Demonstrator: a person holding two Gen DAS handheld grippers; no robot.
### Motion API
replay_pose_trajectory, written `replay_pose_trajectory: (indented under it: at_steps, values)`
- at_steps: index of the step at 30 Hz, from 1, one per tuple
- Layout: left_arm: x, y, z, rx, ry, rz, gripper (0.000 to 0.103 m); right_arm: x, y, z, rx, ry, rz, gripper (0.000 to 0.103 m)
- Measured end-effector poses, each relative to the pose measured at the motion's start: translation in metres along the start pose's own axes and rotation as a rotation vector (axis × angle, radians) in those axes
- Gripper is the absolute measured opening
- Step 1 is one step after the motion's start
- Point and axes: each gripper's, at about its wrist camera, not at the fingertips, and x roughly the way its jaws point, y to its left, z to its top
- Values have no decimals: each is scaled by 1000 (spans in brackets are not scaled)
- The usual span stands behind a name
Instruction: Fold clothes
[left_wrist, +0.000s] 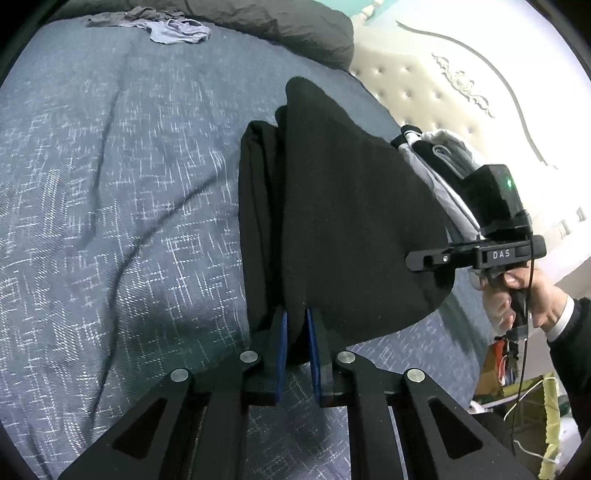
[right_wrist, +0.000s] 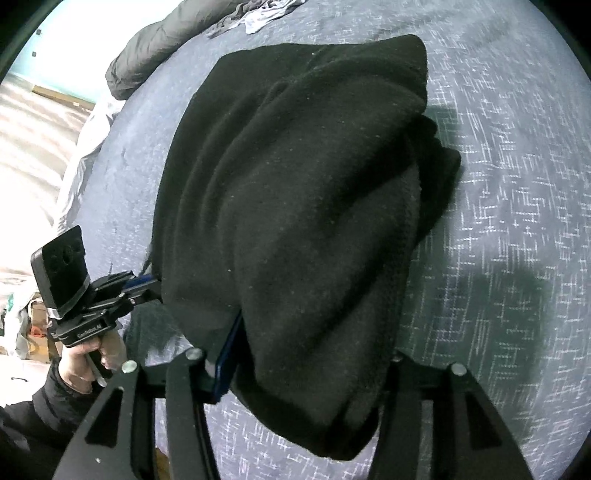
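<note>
Headboard (left_wrist: 461, 92) beyond black garment (left_wrist: 343, 206)

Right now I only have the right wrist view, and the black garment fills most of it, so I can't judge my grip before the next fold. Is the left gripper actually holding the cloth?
Observer: Yes. In the left wrist view the left gripper is pinched on an edge of the black garment, with cloth between its blue pads.
Operator: Is anything lying beyond the garment on that side?
Observer: A stack of folded grey, white and black clothes sits just behind it, near the tufted cream headboard.
Operator: And my right gripper?
Observer: From the left view, the right gripper reaches into the garment's far edge; its fingertips are hidden by cloth.
</note>
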Motion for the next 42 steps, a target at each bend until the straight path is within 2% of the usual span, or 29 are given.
replay_pose_trajectory:
  at_steps: [21,30,32,33,34,35,42]
  values:
    - [1,-4,2,17,-13,15,8,-5,-2,-11,-30,-10,-17,54]
    - [-15,-6,9,-5,-34,24,8,-4,-1,-11,-40,-7,-23,54]
    - [-20,-4,12,-24,-45,24,12,-3,-1,-11,-43,-10,-22,54]
    - [-20,-2,14,-39,-42,22,22,-3,-1,-12,-42,-12,-18,54]
    - [-16,0,16,-55,-27,14,36,-3,-1,-12,-42,-15,-15,54]
    - [-11,2,18,-71,-10,6,41,-2,-1,-13,-42,-17,-12,54]
    - [19,5,41,-102,40,4,43,-5,-7,-16,-45,-24,0,54]
